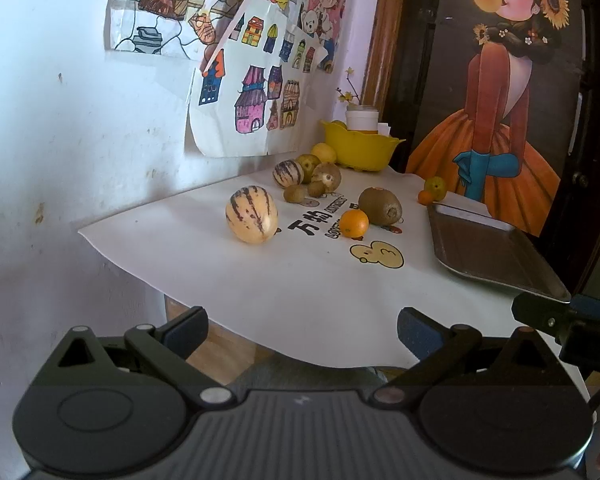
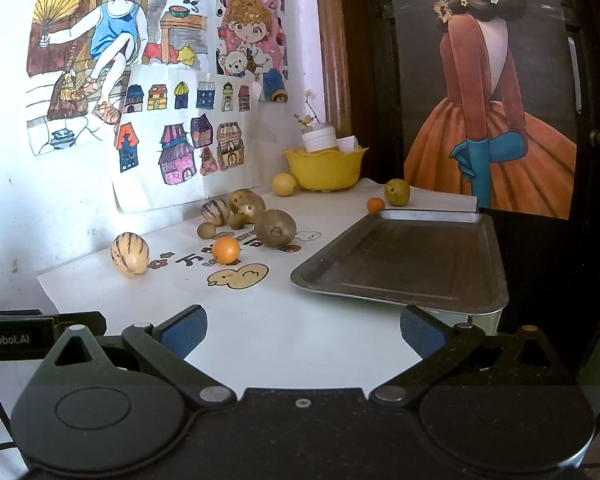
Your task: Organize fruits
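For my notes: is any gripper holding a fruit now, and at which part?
Nothing is held. The left gripper and the right gripper are both open and empty.

Setting: a room in a home. Hand-coloured children's drawings (image 2: 140, 80) are taped to a scuffed white wall (image 1: 60, 140). A poster of a girl in an orange dress (image 2: 488, 120) covers a dark wooden door (image 2: 596, 200). Loose fruit lies on a paper-covered table (image 2: 268, 320) beside a yellow bowl (image 2: 324, 170).
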Available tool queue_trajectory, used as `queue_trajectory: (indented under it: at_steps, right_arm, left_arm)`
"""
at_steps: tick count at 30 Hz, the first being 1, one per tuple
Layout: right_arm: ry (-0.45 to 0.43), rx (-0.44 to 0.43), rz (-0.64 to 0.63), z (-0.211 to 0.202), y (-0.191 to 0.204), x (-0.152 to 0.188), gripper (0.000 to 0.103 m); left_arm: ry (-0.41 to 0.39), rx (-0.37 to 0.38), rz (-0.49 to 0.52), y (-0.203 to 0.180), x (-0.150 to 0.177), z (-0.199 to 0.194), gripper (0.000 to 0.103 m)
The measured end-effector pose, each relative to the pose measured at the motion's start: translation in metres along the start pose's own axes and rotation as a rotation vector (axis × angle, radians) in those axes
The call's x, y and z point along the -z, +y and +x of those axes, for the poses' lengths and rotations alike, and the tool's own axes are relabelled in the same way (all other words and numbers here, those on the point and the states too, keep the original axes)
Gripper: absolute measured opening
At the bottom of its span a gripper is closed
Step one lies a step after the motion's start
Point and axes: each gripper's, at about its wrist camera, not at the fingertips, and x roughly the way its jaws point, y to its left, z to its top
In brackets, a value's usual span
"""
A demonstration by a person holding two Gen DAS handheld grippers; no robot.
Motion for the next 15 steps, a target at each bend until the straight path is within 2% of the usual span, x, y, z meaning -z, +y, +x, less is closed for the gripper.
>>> queue_trajectory:
  at_steps: [15]
  right_arm:
    - [0.002, 0.001, 0.003, 0.0, -0.0017, -0.0001, 0.102]
  left_arm:
    - [0.003, 0.0, -0.002, -0.0003, 0.0001, -0.0001, 0.103]
